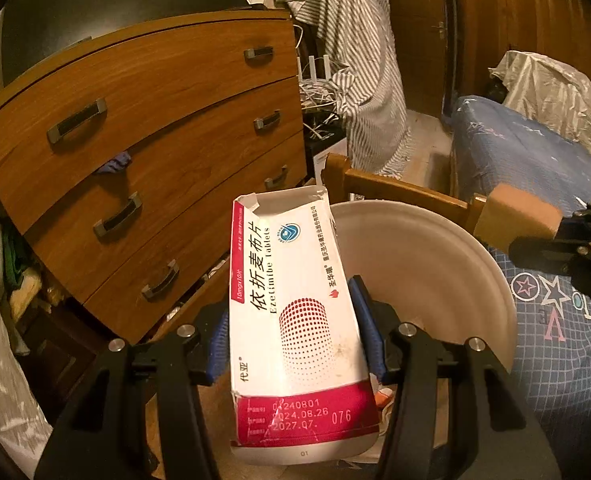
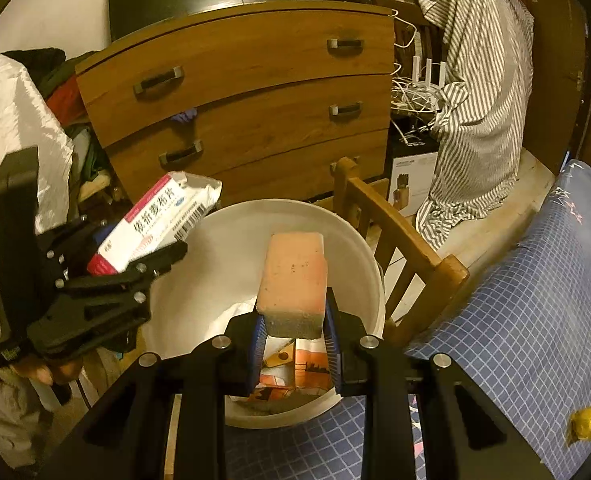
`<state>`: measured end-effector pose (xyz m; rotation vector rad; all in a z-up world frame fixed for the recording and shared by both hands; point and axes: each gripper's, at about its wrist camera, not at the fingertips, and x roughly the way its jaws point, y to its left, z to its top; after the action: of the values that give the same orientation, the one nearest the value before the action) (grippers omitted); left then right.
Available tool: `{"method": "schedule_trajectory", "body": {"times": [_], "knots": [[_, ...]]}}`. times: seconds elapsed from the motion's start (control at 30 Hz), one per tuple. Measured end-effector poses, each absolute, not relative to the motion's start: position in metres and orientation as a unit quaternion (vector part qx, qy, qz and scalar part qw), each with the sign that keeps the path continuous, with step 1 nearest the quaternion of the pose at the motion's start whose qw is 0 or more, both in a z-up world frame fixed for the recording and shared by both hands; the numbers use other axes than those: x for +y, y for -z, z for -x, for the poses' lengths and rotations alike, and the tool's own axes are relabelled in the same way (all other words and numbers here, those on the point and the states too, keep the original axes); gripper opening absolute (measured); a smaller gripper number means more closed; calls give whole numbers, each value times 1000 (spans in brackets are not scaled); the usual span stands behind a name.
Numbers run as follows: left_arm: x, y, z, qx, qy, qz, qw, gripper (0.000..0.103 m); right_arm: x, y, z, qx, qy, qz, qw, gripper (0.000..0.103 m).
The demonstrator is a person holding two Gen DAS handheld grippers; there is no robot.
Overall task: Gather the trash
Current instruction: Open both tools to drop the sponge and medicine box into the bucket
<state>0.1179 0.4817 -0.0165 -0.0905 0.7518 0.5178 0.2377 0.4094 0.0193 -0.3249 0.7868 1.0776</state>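
Observation:
My left gripper (image 1: 295, 332) is shut on a torn white-and-red tablet box (image 1: 295, 320), held over the left rim of a white bin (image 1: 435, 256). The same box (image 2: 163, 220) and left gripper (image 2: 135, 256) show at the left in the right wrist view, with a hand below them. My right gripper (image 2: 295, 332) is shut on a pink sponge block with a grey underside (image 2: 293, 276), held above the white bin (image 2: 359, 248). That sponge (image 1: 515, 220) and right gripper (image 1: 575, 248) appear at the right of the left wrist view. Orange-printed paper (image 2: 295, 372) lies inside the bin.
A wooden chest of drawers (image 1: 155, 140) stands behind the bin, with a wooden chair (image 2: 407, 240) on the bin's right. A blue checked cloth (image 2: 515, 320) covers the surface at right, bearing a yellow wrapper (image 2: 589, 420). Striped fabric (image 2: 475, 100) hangs at the back; clothes pile at the left.

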Motion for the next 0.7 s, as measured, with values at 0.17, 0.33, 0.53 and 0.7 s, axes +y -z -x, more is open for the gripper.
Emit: {"method": "schedule_trajectory", "body": {"times": [0.17,0.33,0.53,0.7], "knots": [[489,10,-114,360,-224,49,904,51,412,-21,-240,361,-498,158,772,27],[492,4,-114,355,-212,43,910,53,417,-27,-240,355,-505,161,770,27],[493,3,-119,348,-205,39,914,79,418,-28,-242,349,-510,158,770,45],[492,6,-120,351,-210,37,912,79,412,-27,-246,351,-505,154,773,45]]}}
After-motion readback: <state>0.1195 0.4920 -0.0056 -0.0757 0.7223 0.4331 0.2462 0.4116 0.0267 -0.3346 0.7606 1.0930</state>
